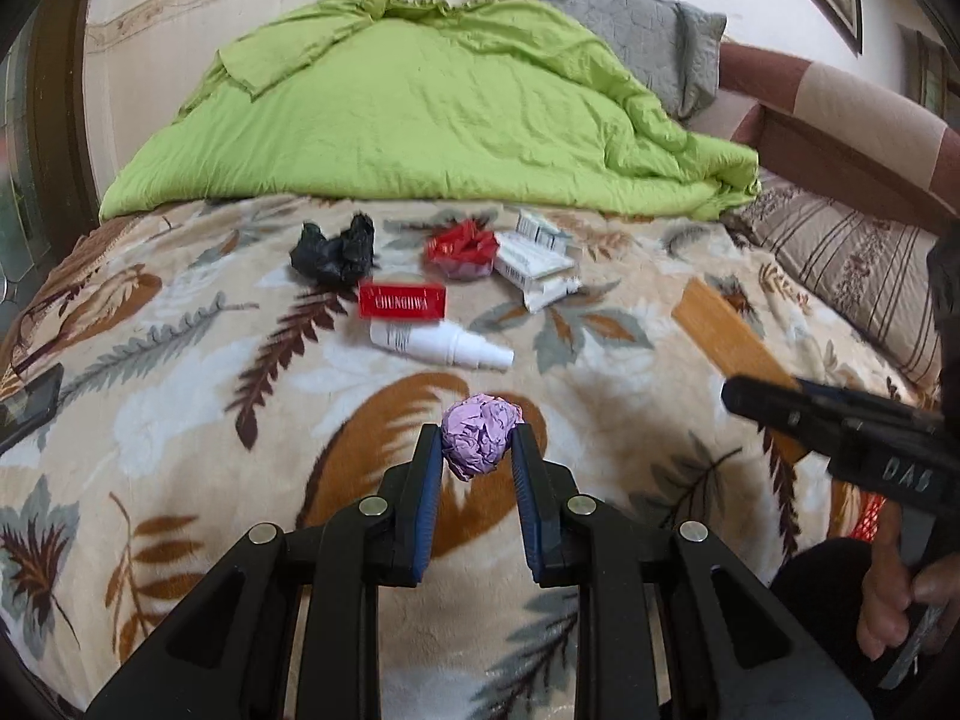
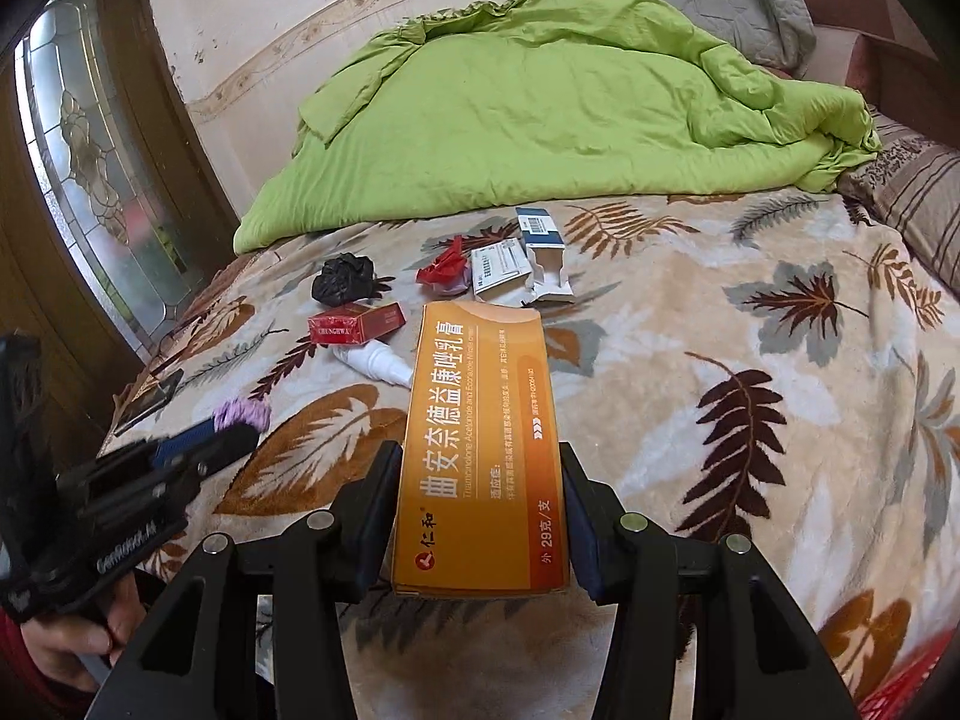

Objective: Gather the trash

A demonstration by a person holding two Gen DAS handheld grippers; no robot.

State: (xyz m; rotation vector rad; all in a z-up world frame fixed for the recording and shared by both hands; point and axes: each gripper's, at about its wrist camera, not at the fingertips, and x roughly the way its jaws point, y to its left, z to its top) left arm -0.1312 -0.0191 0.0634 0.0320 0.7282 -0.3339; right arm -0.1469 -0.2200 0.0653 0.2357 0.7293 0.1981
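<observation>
- Left gripper point(image 1: 474, 450): black frame, blue-padded fingers closed on a crumpled lilac paper ball point(image 1: 480, 435), held clear above the leaf-patterned fleece blanket point(image 1: 180, 360).
- Right gripper point(image 2: 480, 516): jaws clamped on the long sides of a flat orange cardboard medicine carton point(image 2: 480, 468) printed with white characters, far end jutting forward over the bed.
- Same carton in the left wrist view: orange strip point(image 1: 729, 330) beyond the right gripper's dark finger, blurred.
- Judged status: two pieces of trash picked up, neither yet dropped off; bin not identifiable, only a red mesh patch point(image 2: 900, 690) at the lower right edge, nature uncertain.
- Left on the blanket, clustered near mid-bed:
  - crumpled black plastic bag point(image 1: 333, 252), farthest left of the group;
  - red cigarette pack with gold lettering point(image 1: 402, 301), just in front of the bag;
  - white plastic spray bottle point(image 1: 441, 348), lying on its side, just beside the red pack;
  - scrunched red plastic wrapper point(image 1: 462, 252), touching the white boxes;
  - opened white cardboard boxes point(image 1: 534, 264), flaps loose, and a blue-and-white carton point(image 2: 537, 227) behind them.
- Dark flat object, probably a phone point(image 2: 147, 402), at the bed's left edge; probably not trash.
- Crumpled lime-green quilt point(image 1: 420, 114) and grey quilted pillow point(image 1: 630, 36) at the far end of the bed, apart from the litter.
- Judged progress: early; roughly two items in hand, at least five left to collect, plus delivery of the held pair.
</observation>
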